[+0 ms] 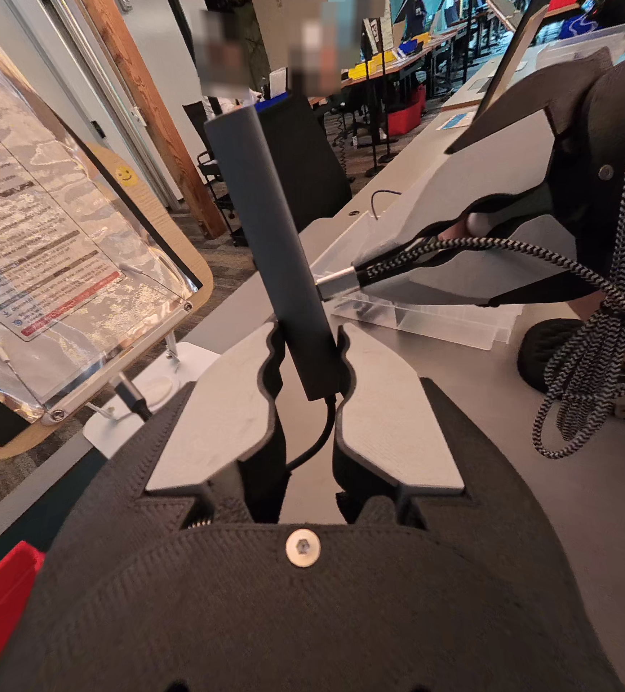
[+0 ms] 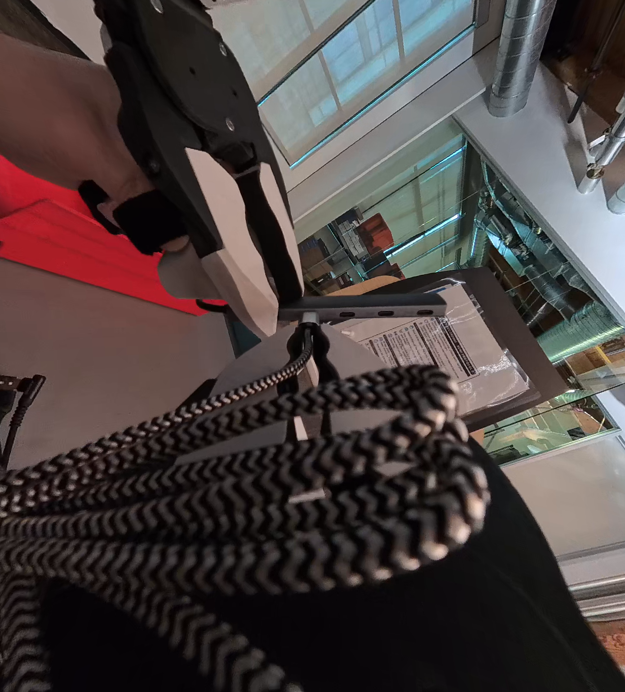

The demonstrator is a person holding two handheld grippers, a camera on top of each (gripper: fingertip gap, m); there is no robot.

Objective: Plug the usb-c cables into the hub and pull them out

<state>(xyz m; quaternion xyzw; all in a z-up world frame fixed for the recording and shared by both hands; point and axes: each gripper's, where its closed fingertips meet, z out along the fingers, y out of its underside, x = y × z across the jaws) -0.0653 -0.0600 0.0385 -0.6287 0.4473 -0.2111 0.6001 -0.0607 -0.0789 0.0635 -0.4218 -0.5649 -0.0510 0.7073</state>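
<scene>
Left hand-held gripper (image 1: 309,359): clenched on the hub (image 1: 266,239), long axis toward 12 o'clock.
Right hand-held gripper (image 1: 359,281): grasping the plug (image 1: 337,286), entering from 3 o'clock.
Room: three open ports beyond; bench (image 1: 528,505) below.

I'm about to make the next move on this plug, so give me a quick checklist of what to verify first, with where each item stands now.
1. Left gripper clamped on the hub: ok, both fingers press its lower end.
2. Right gripper clamped on the braided usb-c cable just behind the silver plug: ok.
3. Plug lined up with a port: ok, it meets the port nearest the left gripper.
4. Plug fully seated: cannot tell.
5. Other three ports empty: ok.
6. Cable slack clear of the work: not ok, the bundled coil drapes over the right gripper and blocks its view.
</scene>
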